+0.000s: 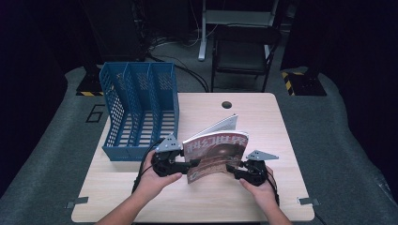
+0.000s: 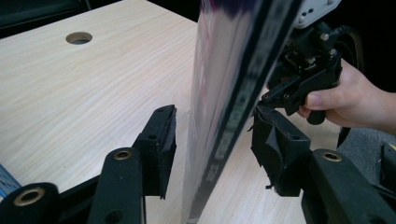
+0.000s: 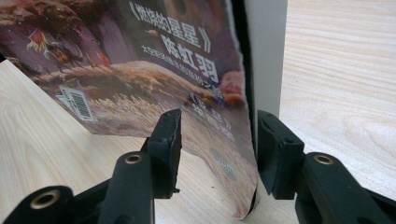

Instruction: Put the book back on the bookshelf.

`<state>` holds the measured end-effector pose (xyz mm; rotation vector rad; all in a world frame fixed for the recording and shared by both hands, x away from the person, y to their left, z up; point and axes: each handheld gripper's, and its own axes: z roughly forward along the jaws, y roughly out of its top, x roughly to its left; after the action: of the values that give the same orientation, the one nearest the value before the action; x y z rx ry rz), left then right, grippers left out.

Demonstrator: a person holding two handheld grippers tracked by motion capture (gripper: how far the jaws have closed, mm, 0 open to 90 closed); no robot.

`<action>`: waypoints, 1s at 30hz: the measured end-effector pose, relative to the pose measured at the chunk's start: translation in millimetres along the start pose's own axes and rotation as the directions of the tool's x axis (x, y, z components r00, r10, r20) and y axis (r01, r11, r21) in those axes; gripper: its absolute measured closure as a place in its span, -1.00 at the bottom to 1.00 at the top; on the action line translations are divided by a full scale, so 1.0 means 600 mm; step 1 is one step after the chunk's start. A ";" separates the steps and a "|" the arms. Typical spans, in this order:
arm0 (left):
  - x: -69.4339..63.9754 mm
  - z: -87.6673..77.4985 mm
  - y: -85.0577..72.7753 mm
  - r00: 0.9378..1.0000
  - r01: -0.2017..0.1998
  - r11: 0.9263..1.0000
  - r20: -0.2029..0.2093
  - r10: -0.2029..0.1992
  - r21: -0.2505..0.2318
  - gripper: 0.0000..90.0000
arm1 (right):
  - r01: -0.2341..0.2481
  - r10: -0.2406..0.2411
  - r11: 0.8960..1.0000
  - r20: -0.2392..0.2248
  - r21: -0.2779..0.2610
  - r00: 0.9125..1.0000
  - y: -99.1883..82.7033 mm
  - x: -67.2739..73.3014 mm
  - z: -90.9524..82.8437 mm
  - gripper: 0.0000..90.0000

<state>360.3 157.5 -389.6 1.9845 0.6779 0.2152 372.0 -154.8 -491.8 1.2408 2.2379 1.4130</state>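
The blue file rack (image 1: 141,110) is seen empty, its slots bare. Just right of it, the magazine (image 1: 217,157) is held upright on the table (image 1: 263,117), the left gripper (image 1: 185,164) standing apart around its spine and the right gripper (image 1: 234,169) spread about its far edge; pad contact there cannot be told.

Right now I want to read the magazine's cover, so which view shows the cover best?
The right gripper view: the magazine faces that camera up close, with print and barcode sharp. The high view shows the whole cover, but small. The left gripper view catches it edge-on and blurred.
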 end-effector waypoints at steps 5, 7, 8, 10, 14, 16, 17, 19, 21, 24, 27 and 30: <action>0.001 -0.009 0.020 1.000 0.007 1.000 -0.006 -0.007 0.001 0.02 | -0.011 0.011 1.000 -0.002 0.009 1.000 -0.001 0.001 0.000 0.20; 0.001 -0.010 0.023 1.000 0.017 1.000 -0.007 -0.017 -0.003 0.01 | -0.009 0.009 1.000 -0.001 0.010 1.000 -0.001 0.001 0.000 0.20; 0.001 -0.012 0.027 1.000 0.020 1.000 -0.004 -0.020 -0.007 -0.01 | -0.005 0.005 1.000 -0.002 0.009 1.000 -0.001 0.000 0.001 0.20; 0.002 -0.015 0.035 1.000 0.011 1.000 -0.010 -0.011 -0.004 -0.04 | 0.002 -0.002 1.000 -0.003 0.008 1.000 -0.001 -0.001 0.001 0.20; 0.005 -0.019 0.053 1.000 0.007 1.000 -0.016 -0.007 0.011 -0.07 | -0.006 0.006 1.000 -0.002 0.016 1.000 -0.002 0.000 0.002 0.19; 0.004 -0.021 0.056 1.000 0.013 1.000 -0.022 -0.013 0.007 -0.07 | -0.002 0.002 1.000 -0.002 0.016 1.000 -0.002 -0.001 0.002 0.19; 0.004 -0.022 0.059 1.000 0.010 1.000 -0.028 -0.010 0.004 -0.07 | -0.004 0.004 1.000 -0.003 0.016 1.000 -0.002 -0.001 0.002 0.19; 0.003 -0.026 0.067 1.000 0.014 1.000 -0.022 -0.014 -0.002 -0.07 | -0.004 0.004 1.000 0.002 0.016 1.000 -0.003 -0.001 0.003 0.19; 0.003 -0.028 0.074 1.000 0.011 1.000 -0.014 -0.011 0.000 -0.06 | -0.002 0.002 1.000 0.004 0.018 1.000 -0.003 -0.002 0.003 0.18; 0.002 -0.029 0.086 1.000 0.005 1.000 -0.013 -0.005 0.005 -0.07 | -0.003 0.003 1.000 0.005 0.020 1.000 -0.003 -0.001 0.003 0.18; 0.001 -0.029 0.092 1.000 0.010 1.000 -0.004 -0.010 0.007 -0.06 | -0.004 0.004 1.000 0.004 0.020 1.000 -0.003 -0.001 0.003 0.18; -0.002 -0.029 0.101 1.000 -0.002 1.000 0.011 0.002 0.013 -0.04 | -0.006 0.006 1.000 0.002 0.019 1.000 -0.003 -0.002 0.004 0.18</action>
<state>374.7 148.4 -328.8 1.9977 0.6725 0.2017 372.8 -154.5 -494.8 1.2545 2.2534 1.3958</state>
